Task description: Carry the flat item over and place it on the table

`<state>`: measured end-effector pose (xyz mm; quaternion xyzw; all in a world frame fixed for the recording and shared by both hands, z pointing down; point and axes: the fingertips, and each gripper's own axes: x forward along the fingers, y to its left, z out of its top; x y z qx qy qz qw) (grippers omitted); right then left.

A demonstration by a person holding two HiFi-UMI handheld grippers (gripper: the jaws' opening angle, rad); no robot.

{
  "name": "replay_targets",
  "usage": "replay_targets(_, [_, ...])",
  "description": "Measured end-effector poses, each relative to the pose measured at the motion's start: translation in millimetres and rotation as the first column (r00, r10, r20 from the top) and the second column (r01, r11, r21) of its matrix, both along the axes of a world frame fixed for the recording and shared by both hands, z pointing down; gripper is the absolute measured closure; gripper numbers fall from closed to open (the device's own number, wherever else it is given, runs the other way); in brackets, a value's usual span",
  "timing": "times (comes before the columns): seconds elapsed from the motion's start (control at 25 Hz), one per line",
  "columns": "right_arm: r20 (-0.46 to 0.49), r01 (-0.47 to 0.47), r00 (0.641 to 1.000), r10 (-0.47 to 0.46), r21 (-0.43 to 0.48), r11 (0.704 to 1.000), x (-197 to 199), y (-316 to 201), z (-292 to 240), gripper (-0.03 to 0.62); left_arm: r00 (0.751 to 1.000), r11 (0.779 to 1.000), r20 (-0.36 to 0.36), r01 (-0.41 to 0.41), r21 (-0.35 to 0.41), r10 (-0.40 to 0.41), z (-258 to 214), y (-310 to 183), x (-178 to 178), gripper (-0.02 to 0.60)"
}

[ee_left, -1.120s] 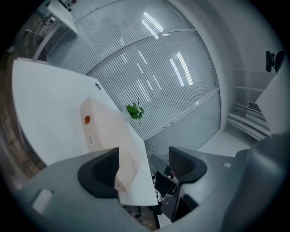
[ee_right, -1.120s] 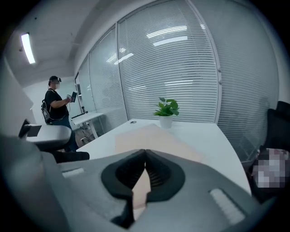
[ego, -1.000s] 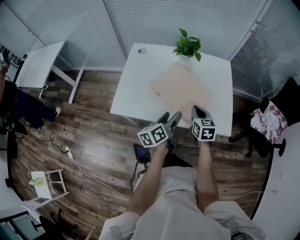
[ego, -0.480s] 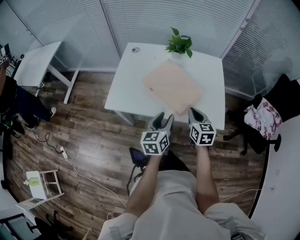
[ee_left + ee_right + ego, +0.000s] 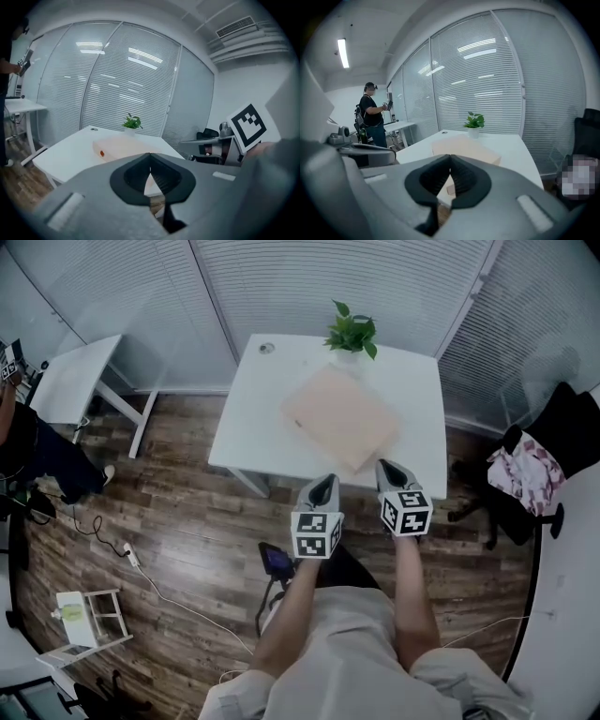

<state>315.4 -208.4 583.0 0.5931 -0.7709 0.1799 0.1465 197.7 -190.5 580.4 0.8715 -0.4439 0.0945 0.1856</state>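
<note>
One small white side table [image 5: 80, 381] stands well left of the main white worktop [image 5: 253, 427], on a wood floor. Left gripper [image 5: 323, 486]: held at the worktop's near edge. Its fingers have just been closing and now meet tip to tip with nothing between them. Flat tan box [image 5: 339, 418]: lies flat on the worktop, turned cornerwise, apart from both grippers. Its far corner is just beside the potted plant [image 5: 352, 331] at the far edge, and its near corner is close to the near edge. Right gripper [image 5: 387, 468]: beside the left one, seen over the near edge, with its fingers closed tip to tip and empty. A black chair [image 5: 562, 427] with a patterned cloth stands well right.
</note>
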Motion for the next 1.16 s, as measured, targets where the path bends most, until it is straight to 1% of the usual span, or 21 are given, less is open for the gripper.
replay_targets(0.16, [-0.001,-0.003,1.000,0.003,0.003,1.000,1.0,-0.3,1.8,0.594,0.999,0.999,-0.004,-0.051,-0.017,0.050,3.5,2.0,4.6,0.574])
replay_targets(0.28, [0.008,-0.002,1.000,0.002,0.017,1.000,-2.4,-3.6,-1.1,0.593,0.999,0.999,0.015,-0.048,-0.001,0.048,1.1,-2.7,1.2,0.574])
replay_targets(0.48, [0.029,-0.002,1.000,0.000,0.060,0.998,-3.9,-5.6,-9.1,0.593,1.000,1.000,0.000,-0.012,0.015,0.012,-9.5,-14.5,-7.8,0.574])
replay_targets(0.56, [0.028,-0.005,1.000,0.003,0.078,0.997,-1.8,-8.1,-15.2,0.594,1.000,1.000,-0.018,0.001,0.029,-0.001,-16.5,-19.6,-12.0,0.574])
replay_targets(0.72, [0.026,-0.003,1.000,0.001,0.081,0.997,-6.9,-10.9,-18.6,0.594,0.999,0.999,-0.044,0.017,0.031,-0.016,-18.2,-16.9,-24.4,0.574])
replay_targets(0.8, [0.025,0.005,1.000,-0.007,0.079,0.997,-11.0,-11.5,-19.6,0.594,0.998,0.999,-0.056,0.013,0.038,-0.010,-20.3,-15.6,-25.9,0.574])
replay_targets(1.0, [0.034,0.013,0.999,-0.015,0.061,0.998,-16.9,-9.0,-12.9,0.594,0.994,0.999,-0.113,0.003,0.053,0.003,-29.0,-14.4,-26.2,0.574])
replay_targets(1.16, [0.039,0.014,0.999,-0.016,0.065,0.998,-20.6,-4.5,-14.0,0.594,0.987,0.999,-0.158,-0.002,0.044,0.009,-31.9,-10.3,-28.8,0.574])
